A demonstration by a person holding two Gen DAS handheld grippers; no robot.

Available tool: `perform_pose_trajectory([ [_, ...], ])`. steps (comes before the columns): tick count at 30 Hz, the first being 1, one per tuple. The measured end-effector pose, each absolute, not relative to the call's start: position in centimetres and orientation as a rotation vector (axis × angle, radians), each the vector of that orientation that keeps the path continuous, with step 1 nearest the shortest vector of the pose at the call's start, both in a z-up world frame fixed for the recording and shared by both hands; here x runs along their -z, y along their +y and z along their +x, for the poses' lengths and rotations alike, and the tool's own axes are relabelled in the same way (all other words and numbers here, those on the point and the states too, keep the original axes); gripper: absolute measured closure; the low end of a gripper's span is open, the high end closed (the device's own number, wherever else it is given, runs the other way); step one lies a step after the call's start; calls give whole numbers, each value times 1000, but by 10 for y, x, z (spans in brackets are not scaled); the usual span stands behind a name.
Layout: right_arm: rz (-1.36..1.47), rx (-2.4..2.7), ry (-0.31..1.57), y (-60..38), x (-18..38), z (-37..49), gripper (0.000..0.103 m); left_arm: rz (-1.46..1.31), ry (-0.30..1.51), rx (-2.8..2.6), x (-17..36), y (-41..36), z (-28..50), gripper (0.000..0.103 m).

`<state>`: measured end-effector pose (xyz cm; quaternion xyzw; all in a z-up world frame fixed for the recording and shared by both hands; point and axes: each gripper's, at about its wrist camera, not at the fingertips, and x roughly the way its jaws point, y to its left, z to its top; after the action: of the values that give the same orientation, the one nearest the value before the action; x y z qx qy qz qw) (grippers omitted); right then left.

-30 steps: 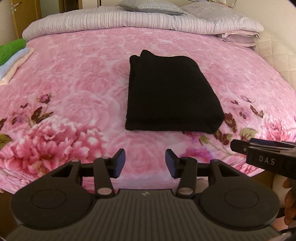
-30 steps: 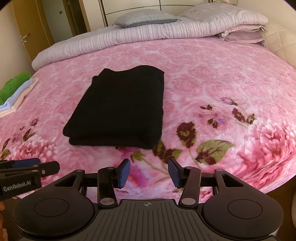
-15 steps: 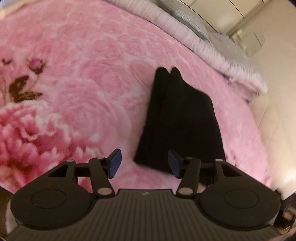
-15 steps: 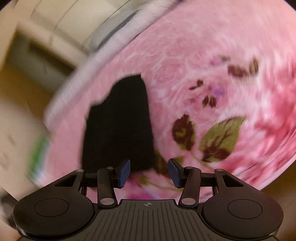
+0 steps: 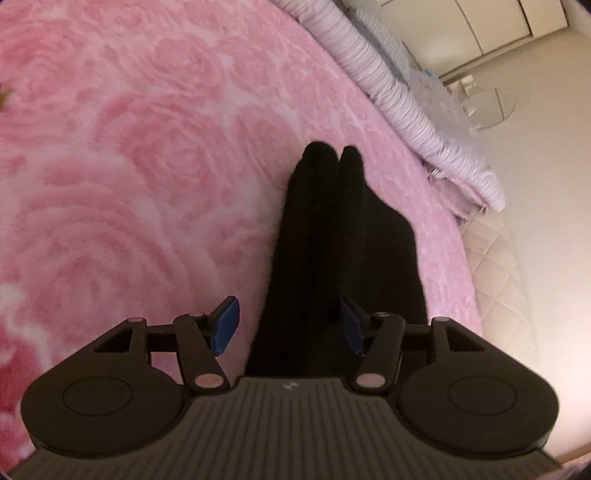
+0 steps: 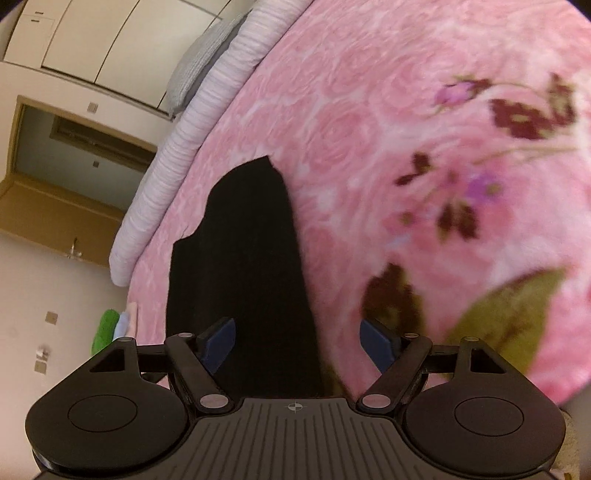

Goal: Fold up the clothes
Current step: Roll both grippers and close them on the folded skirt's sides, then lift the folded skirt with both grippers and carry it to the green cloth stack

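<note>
A black folded garment lies on the pink floral blanket. My left gripper is low over its near left corner, rolled to one side. Its jaws stand wide and the garment's edge runs between them, with neither blue pad pressing on it. In the right wrist view the same garment fills the lower middle. My right gripper is at its near right corner and its jaws are opening. The garment's edge lies between them, and the pads stay clear of the cloth.
A rolled striped quilt and a grey pillow lie along the far end of the bed. A small stack of folded clothes, green on top, sits at the bed's far left edge. Wardrobe doors stand beyond.
Both grippers have come down and forward to the near end of the black garment, each rolling strongly to one side. The right jaws have spread wider, the left ones slightly.
</note>
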<state>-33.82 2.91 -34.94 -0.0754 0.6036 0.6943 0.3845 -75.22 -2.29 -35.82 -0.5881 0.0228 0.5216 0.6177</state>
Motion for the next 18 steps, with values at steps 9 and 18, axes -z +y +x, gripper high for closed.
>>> perform_pose_trajectory([
  [9, -172, -1817, 1644, 65, 369, -353, 25, -1403, 34, -1077, 379, 12, -747, 49],
  [18, -268, -1956, 1637, 102, 378, -381, 37, -1403, 60, -916, 394, 46, -748, 62],
])
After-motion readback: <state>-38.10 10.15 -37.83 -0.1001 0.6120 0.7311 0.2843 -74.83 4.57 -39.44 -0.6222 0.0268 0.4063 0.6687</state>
